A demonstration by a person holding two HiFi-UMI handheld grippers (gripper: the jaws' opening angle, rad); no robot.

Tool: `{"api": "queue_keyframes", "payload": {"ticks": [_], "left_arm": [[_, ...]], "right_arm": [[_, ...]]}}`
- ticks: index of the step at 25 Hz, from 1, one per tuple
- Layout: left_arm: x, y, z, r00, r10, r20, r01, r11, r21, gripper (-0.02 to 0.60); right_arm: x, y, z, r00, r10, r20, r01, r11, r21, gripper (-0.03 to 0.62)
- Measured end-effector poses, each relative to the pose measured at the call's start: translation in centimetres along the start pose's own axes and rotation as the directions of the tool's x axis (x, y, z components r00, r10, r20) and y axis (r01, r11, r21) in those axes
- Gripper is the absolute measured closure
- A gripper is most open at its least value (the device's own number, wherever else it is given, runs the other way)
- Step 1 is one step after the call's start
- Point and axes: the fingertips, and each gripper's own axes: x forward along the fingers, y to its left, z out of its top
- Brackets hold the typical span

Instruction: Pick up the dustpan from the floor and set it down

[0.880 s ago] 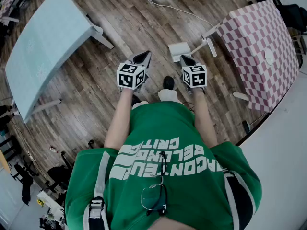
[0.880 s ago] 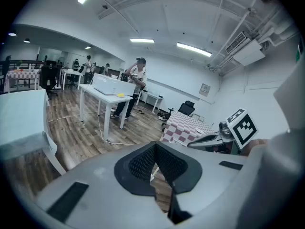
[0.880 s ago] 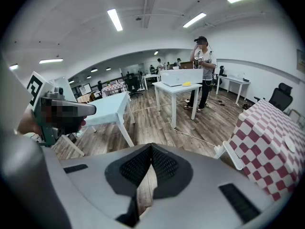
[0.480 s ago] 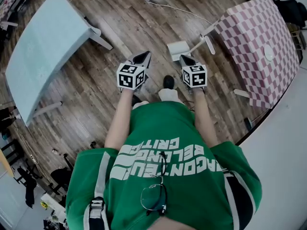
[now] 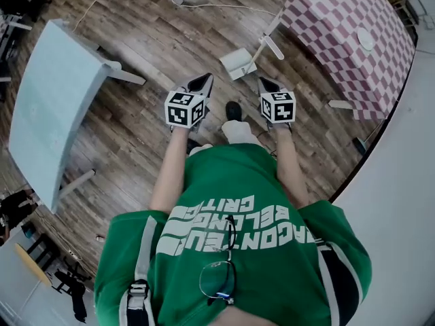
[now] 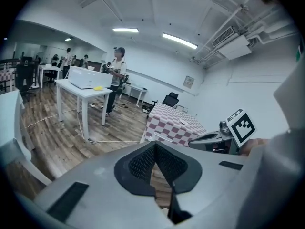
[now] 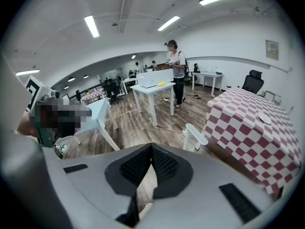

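The white dustpan (image 5: 238,63) lies on the wooden floor, its long handle (image 5: 268,46) pointing toward the checkered table. In the right gripper view the handle (image 7: 196,136) stands out beside that table. My left gripper (image 5: 202,81) and right gripper (image 5: 265,85) are held side by side in front of the body, short of the dustpan and above the floor. Both are shut with nothing between the jaws. The right gripper (image 6: 214,138) also shows in the left gripper view. The dustpan lies between and ahead of the two tips.
A light blue table (image 5: 47,114) stands to the left and a pink checkered table (image 5: 340,39) with a white plate (image 5: 366,39) to the right. A cable (image 5: 224,7) runs across the floor beyond the dustpan. A person stands at a white table (image 7: 152,92) farther off.
The head view has swung: the dustpan, both tables and the floor have shifted left and up in the picture. Both grippers keep their place before the body, still shut.
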Motion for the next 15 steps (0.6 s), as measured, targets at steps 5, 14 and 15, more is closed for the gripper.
{"api": "queue_keyframes", "payload": {"ticks": [5, 14, 15], "left_arm": [[5.1, -4.4, 0.4, 0.994, -0.097, -0.047, 0.099, 0.994, 0.045, 0.578], [12.7, -13.9, -1.0, 0.935, -0.309, -0.172, 0.333, 0.933, 0.134, 0.578], [13.1, -14.6, -1.2, 0.929, -0.322, -0.184, 0.349, 0.927, 0.140, 0.578]], "right_arm": [[-2.8, -6.0, -2.1, 0.996, -0.091, 0.007, 0.090, 0.992, 0.092, 0.586], [-9.7, -14.5, -8.8, 0.956, -0.294, -0.010, 0.284, 0.912, 0.295, 0.586], [-10.3, -14.9, -9.4, 0.952, -0.306, -0.013, 0.295, 0.904, 0.309, 0.586]]}}
